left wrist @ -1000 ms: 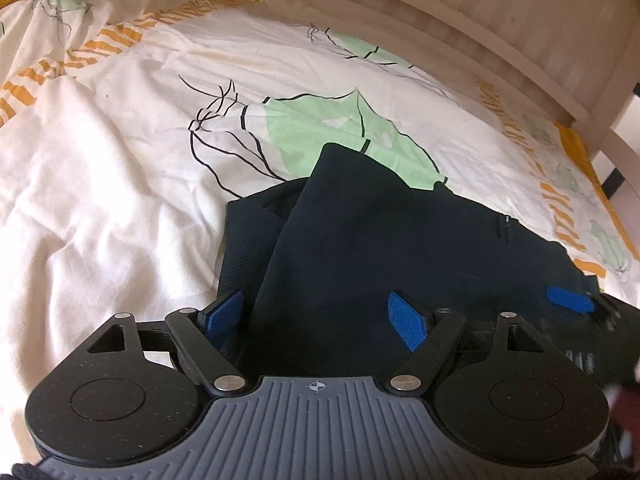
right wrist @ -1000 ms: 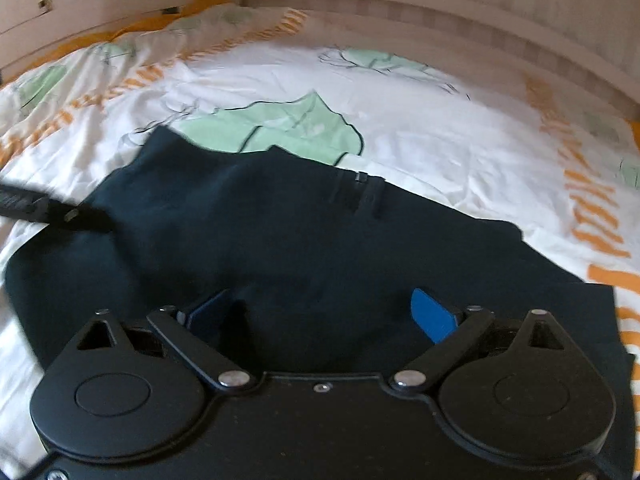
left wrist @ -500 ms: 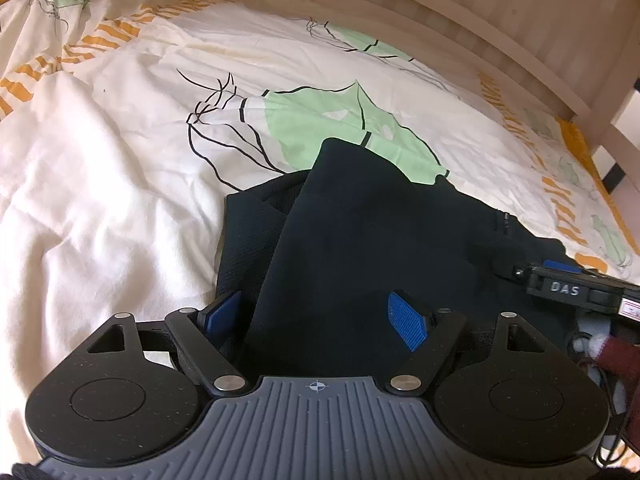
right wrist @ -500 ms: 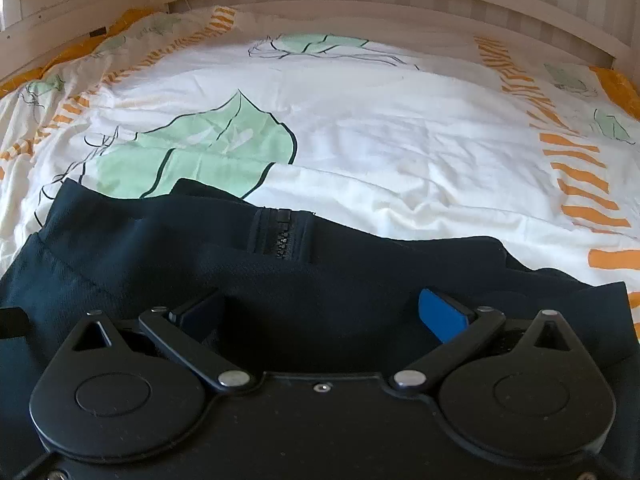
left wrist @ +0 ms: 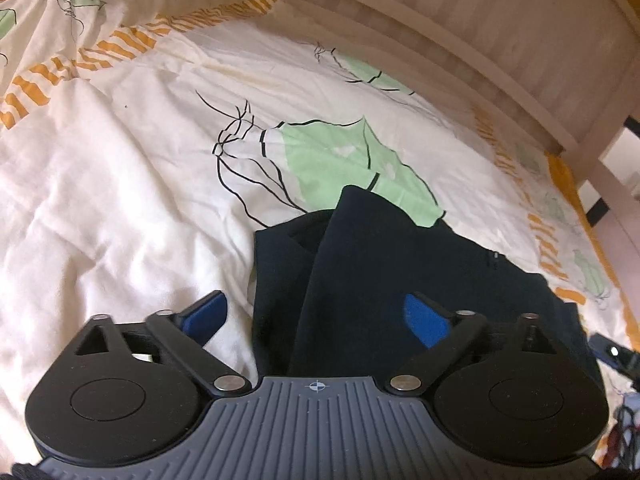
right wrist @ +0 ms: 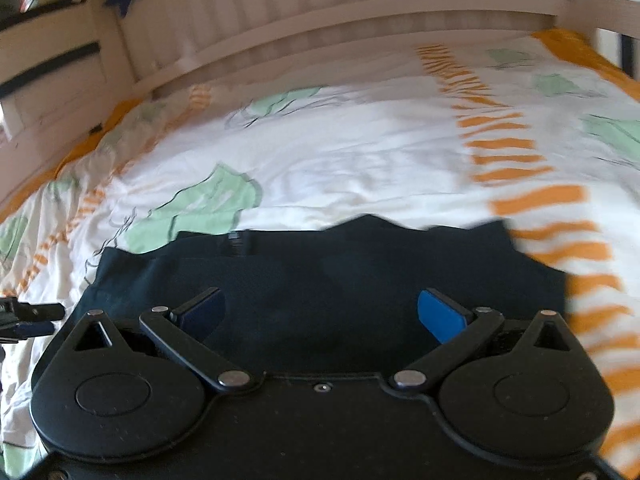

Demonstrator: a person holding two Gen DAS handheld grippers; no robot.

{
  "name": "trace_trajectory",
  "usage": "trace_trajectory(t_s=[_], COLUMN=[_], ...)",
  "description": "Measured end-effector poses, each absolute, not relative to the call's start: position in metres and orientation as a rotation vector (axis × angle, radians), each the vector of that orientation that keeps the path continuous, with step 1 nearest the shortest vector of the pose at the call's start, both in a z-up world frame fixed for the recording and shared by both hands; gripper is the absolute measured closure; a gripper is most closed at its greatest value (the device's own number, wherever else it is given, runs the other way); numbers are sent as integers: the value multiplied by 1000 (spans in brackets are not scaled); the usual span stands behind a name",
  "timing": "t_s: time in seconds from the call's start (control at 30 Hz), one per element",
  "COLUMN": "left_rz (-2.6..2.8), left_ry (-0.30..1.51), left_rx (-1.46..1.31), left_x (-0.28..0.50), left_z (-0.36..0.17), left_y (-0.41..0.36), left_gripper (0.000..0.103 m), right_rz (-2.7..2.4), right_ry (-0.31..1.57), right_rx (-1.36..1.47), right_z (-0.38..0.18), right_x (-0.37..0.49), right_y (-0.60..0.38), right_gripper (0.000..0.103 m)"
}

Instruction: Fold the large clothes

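We have the dark garment lying on the duvet, doubled over itself, with one layer's edge running up the middle of the left wrist view and a lower layer showing beside it. The fold sits flat because nothing is lifting it now. Our left gripper is letting go: its jaws are opening, the blue pads well apart, the left pad over bare duvet and the right one over cloth, with the garment's edge between them but neither pad pressing on it. We judge that it has just set down a folded edge.

Our right gripper hangs over the garment's other part with its jaws spread wide too — cloth lies beneath and between them, not pinched. The zipper near the far hem suggests trousers or shorts, though we cannot say which.

Much is kept from us. The near edge of the garment is covered by both gripper bodies, so we cannot tell how neatly the layers line up there. The right wrist view is smeared by motion, blurring the duvet's print and the bed rail. The cloth is so dark that creases barely show. At the frame edges each view catches a sliver of the other gripper — too cut off to read.
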State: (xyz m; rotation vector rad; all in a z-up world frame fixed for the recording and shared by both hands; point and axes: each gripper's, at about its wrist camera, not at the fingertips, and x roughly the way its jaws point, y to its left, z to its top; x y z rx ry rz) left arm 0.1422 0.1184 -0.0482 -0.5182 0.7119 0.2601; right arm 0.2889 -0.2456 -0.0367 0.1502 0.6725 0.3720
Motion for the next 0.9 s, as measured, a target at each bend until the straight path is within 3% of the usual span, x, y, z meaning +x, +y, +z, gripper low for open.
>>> trace_trajectory(t_s=[0.37,0.47,0.5,0.9], left_rz=[217,212,210,194], left_ry=[807,828,831,817], left_rx=[-531,-549,-551,-561], left_x=[140,140,141,154], left_z=[-69,-77,-79,-85], left_y=[113,113,114,111], left_gripper=[6,5,0,0], right_rz=[276,293,302,438], right_ry=[781,816,813,769], right_rx=[308,374,384,502], right_z=[-61,-74,-75,-90], right_x=[256,256,258,277], right_y=[-345,-352,-352,-351], right_gripper=[1,0,0,0])
